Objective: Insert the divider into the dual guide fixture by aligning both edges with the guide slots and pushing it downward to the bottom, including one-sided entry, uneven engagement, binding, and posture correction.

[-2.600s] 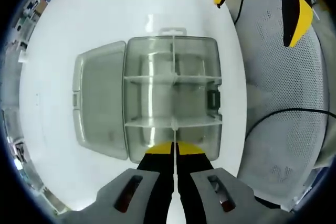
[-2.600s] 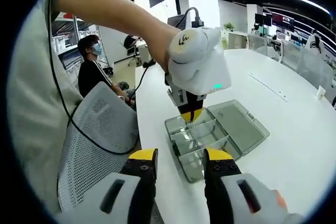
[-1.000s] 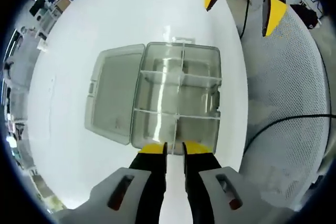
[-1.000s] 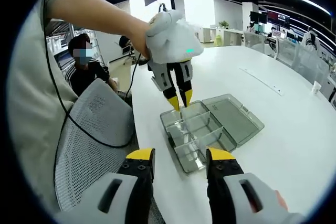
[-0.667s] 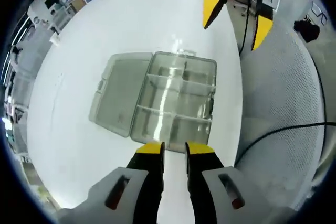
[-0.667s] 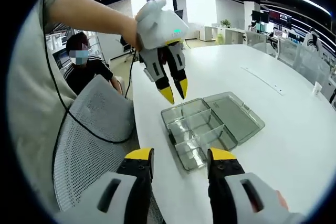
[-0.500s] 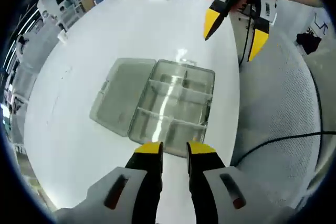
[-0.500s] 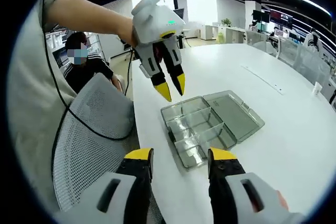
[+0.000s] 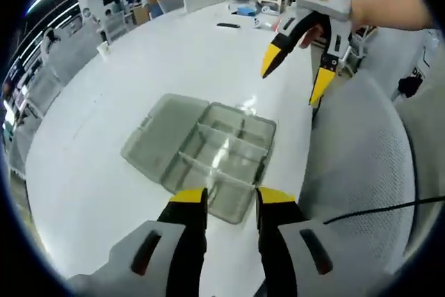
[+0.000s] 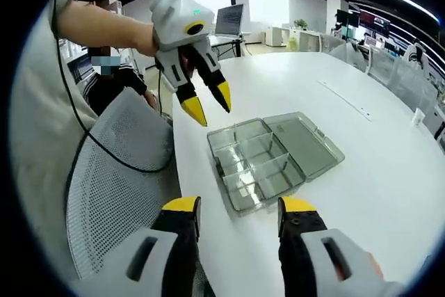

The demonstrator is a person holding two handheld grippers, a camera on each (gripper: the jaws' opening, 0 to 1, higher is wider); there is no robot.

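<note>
judging from the layout, the step in hand was taken to be the end of the insertion: no divider was held, and the partitions were seen seated inside the box, so the last divider was judged already pushed down. whether it sat fully at the bottom of its slots could not be told. the next move was judged to call for a check of seating on both edges, or a fresh grasp and a level push if one side stood high.

items, listed left to right:

- table (image 9: 104,172), white, one. it was seen to carry the box near its edge.
- compartment box (image 9: 219,154), clear grey plastic, one, lying open, its lid (image 9: 156,133) folded flat beside it on the side away from the chair. also recorded in the right gripper view (image 10: 257,165).
- dividers (image 9: 208,168), counted as two crosswise and one short lengthwise piece, all upright within the box; the count was held as approximate.
- left gripper (image 9: 224,203), one, held above the box, fingers apart and holding nothing; also seen raised over the table (image 10: 205,106).
- right gripper (image 10: 240,217), one, fingers wide apart, nothing between them; also seen aloft (image 9: 295,74).
- mesh chair (image 9: 361,165), grey, one, just beside the table.
</note>
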